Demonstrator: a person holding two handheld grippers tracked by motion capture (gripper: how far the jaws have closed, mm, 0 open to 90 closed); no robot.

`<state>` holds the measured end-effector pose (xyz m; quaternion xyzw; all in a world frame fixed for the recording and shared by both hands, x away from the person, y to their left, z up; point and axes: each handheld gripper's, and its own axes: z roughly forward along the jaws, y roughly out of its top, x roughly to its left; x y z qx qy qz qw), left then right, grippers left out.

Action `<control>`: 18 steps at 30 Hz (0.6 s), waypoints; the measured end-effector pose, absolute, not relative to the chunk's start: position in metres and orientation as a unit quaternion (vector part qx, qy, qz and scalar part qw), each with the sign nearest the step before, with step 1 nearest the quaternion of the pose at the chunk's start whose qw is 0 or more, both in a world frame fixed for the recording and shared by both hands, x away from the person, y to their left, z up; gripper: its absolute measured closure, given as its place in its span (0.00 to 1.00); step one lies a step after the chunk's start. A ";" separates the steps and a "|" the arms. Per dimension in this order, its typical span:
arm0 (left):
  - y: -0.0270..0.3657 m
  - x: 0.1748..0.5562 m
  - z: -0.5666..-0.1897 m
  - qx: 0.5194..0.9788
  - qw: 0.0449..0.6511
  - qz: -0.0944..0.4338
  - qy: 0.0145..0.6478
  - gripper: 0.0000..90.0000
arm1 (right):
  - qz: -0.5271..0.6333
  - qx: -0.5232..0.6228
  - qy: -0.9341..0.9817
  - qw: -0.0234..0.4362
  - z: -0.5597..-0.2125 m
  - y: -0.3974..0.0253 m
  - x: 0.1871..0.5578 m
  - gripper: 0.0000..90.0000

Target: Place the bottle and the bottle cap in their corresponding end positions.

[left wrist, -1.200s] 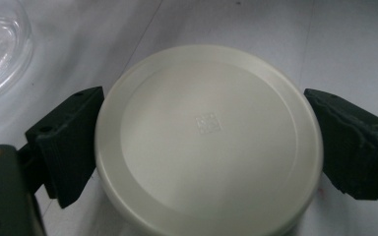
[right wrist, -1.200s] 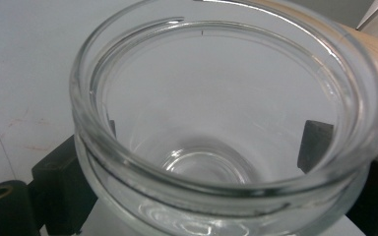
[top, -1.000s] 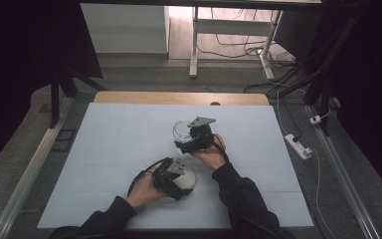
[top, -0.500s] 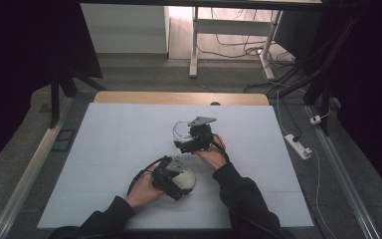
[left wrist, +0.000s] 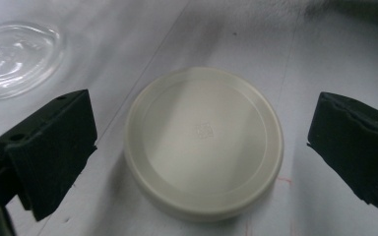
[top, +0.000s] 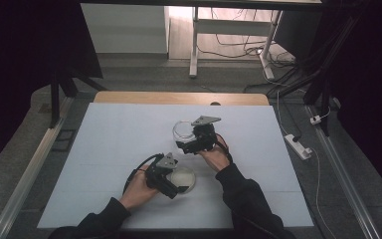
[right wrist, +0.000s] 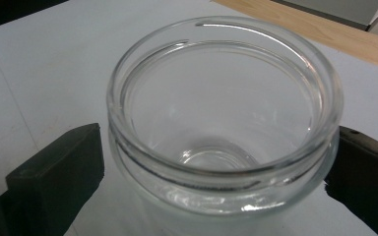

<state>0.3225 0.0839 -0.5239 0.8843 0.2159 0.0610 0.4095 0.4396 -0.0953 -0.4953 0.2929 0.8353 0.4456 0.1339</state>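
A clear glass jar [right wrist: 224, 113] stands upright and empty on the white mat, its mouth open. My right gripper [right wrist: 216, 147] is shut on the jar, one black jaw against each side of its wall. In the high view the jar [top: 182, 130] is at mid-table with the right gripper [top: 189, 143] just beside it. A cream round lid [left wrist: 204, 142] lies flat on the mat. My left gripper [left wrist: 202, 132] is open around it, both jaws standing apart from its rim. From above, the lid [top: 185, 179] lies nearer the front, by the left gripper [top: 175, 185].
The white mat [top: 104, 149] covers the table, with a wooden strip [top: 179, 97] along its far edge. A white power strip [top: 298, 145] lies on the floor to the right. The glass jar [left wrist: 15, 56] appears beyond the left jaw in the left gripper view.
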 end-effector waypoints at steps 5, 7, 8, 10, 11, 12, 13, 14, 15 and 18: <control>0.094 0.321 -0.519 0.880 0.417 0.055 0.220 0.00 | 0.444 0.296 0.835 0.130 -0.494 -0.099 0.435 0.00; 0.099 0.320 -0.517 0.878 0.420 0.051 0.222 0.00 | 0.445 0.296 0.835 0.134 -0.493 -0.101 0.433 0.00; 0.101 0.320 -0.516 0.878 0.420 0.050 0.223 0.00 | 0.444 0.296 0.835 0.137 -0.493 -0.102 0.432 0.00; 0.105 0.320 -0.514 0.876 0.423 0.050 0.228 0.00 | 0.446 0.298 0.833 0.139 -0.492 -0.104 0.430 0.00; 0.107 0.320 -0.513 0.875 0.424 0.050 0.229 0.00 | 0.447 0.300 0.832 0.136 -0.491 -0.105 0.429 0.00; 0.109 0.320 -0.512 0.874 0.424 0.049 0.230 0.00 | 0.448 0.301 0.831 0.136 -0.491 -0.106 0.428 0.00; 0.110 0.320 -0.512 0.873 0.426 0.049 0.232 0.00 | 0.449 0.303 0.830 0.135 -0.490 -0.107 0.427 0.00; 0.112 0.319 -0.511 0.871 0.429 0.049 0.235 0.00 | 0.449 0.303 0.830 0.134 -0.490 -0.108 0.425 0.00; 0.113 0.319 -0.510 0.871 0.430 0.048 0.234 0.00 | 0.448 0.303 0.830 0.135 -0.489 -0.109 0.424 0.00; 0.117 0.318 -0.509 0.869 0.431 0.048 0.236 0.00 | 0.447 0.306 0.830 0.133 -0.489 -0.112 0.421 0.00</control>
